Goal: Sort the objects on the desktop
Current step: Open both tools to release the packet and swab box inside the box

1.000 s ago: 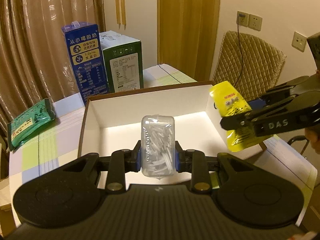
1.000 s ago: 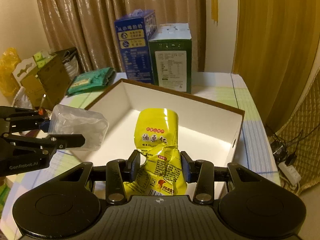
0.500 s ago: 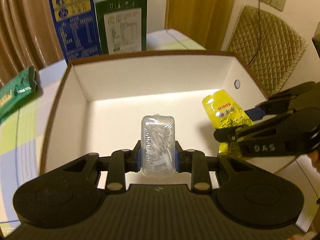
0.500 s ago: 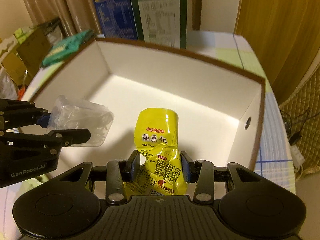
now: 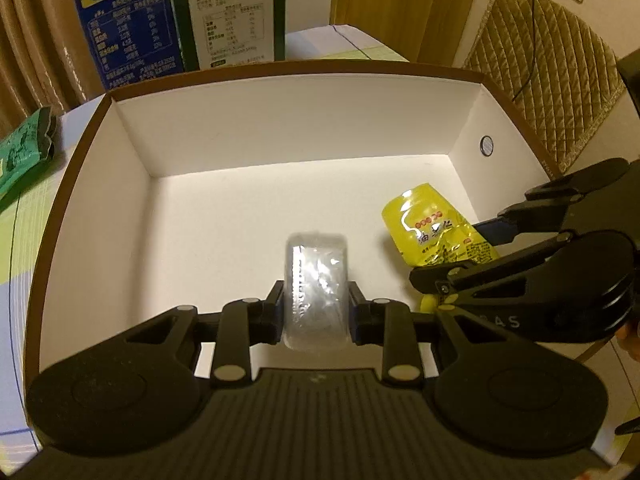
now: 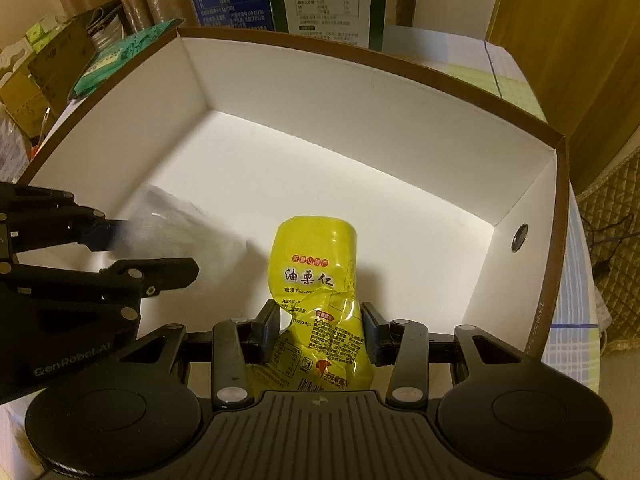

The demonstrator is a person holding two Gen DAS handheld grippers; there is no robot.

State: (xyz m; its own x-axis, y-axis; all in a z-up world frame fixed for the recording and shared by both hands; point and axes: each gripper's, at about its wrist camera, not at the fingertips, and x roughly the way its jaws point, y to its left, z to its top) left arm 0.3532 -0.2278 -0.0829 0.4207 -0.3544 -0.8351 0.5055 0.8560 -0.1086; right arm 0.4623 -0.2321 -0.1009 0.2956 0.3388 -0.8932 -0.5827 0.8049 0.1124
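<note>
A large open cardboard box (image 5: pixel 288 120) with white inside walls and brown rim fills both views (image 6: pixel 380 92). My left gripper (image 5: pixel 316 308) is shut on a clear plastic tub of small white sticks (image 5: pixel 316 280) and holds it low inside the box. My right gripper (image 6: pixel 320 320) has its jaws slightly apart around a crumpled yellow snack pouch (image 6: pixel 316 272); the pads look just off the pouch. The pouch (image 5: pixel 436 228) is inside the box at its right side. The right gripper (image 5: pixel 480 256) shows beside it in the left wrist view, the left gripper (image 6: pixel 120 248) in the right wrist view.
A blue carton (image 5: pixel 124 16) and a dark green carton (image 5: pixel 232 12) stand behind the box. A green packet (image 5: pixel 24 148) lies on the table to the left. A quilted chair (image 5: pixel 548 92) is at the right. Cardboard clutter (image 6: pixel 44 64) sits far left.
Both grippers have moved forward and down into the box with their objects. The right gripper's jaws have widened slightly around the yellow pouch.
</note>
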